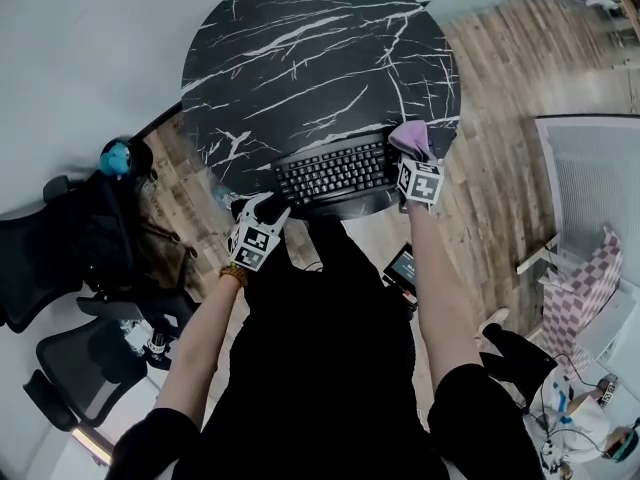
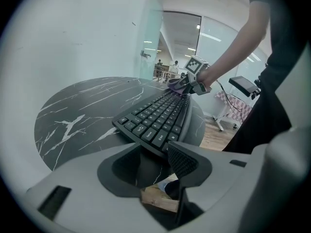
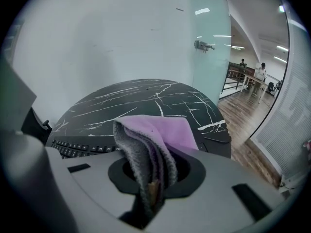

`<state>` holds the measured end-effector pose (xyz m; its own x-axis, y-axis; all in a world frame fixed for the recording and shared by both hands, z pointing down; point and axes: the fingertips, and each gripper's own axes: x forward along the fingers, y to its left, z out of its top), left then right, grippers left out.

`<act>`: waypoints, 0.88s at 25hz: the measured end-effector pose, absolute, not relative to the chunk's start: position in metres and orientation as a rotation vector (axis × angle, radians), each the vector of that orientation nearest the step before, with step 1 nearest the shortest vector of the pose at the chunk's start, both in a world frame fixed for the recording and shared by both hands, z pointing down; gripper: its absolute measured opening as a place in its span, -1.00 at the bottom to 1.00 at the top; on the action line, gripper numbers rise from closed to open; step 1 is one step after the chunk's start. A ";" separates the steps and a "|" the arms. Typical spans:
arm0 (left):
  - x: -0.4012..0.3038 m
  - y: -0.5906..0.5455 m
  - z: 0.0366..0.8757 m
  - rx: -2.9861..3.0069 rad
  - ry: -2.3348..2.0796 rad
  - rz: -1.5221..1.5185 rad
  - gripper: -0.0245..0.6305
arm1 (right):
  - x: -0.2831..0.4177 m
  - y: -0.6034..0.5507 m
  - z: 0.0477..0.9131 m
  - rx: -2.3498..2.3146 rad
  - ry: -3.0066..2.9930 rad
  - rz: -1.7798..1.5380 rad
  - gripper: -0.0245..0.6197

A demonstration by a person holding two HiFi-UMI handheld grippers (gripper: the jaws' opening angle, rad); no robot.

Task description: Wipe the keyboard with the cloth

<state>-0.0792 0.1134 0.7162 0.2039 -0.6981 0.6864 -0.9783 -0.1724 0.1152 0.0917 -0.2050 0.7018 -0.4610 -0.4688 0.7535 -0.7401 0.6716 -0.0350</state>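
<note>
Clamping the folded purple cloth (image 3: 160, 132), the right gripper (image 1: 415, 163) sits at the keyboard's (image 1: 335, 173) right end. The left gripper (image 1: 264, 210) is at the keyboard's left end, jaws spread wide and pinching nothing. Under the keyboard lies a black marble table (image 1: 300, 58).

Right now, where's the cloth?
Head view, right side: the cloth is clamped in the right tongs, at the right end of the keyboard, near the round table's front edge.
</note>
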 end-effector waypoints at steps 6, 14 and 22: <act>-0.077 0.114 0.712 1.927 -1.535 0.645 -0.40 | 0.085 -0.196 0.702 1.012 -2.118 0.542 -0.74; -0.075 0.116 0.715 1.950 -1.519 0.641 -0.40 | 0.069 -0.176 0.700 1.006 -2.133 0.563 -0.74; -0.076 0.114 0.712 1.932 -1.521 0.595 -0.40 | 0.043 -0.145 0.703 0.952 -2.157 0.555 -0.74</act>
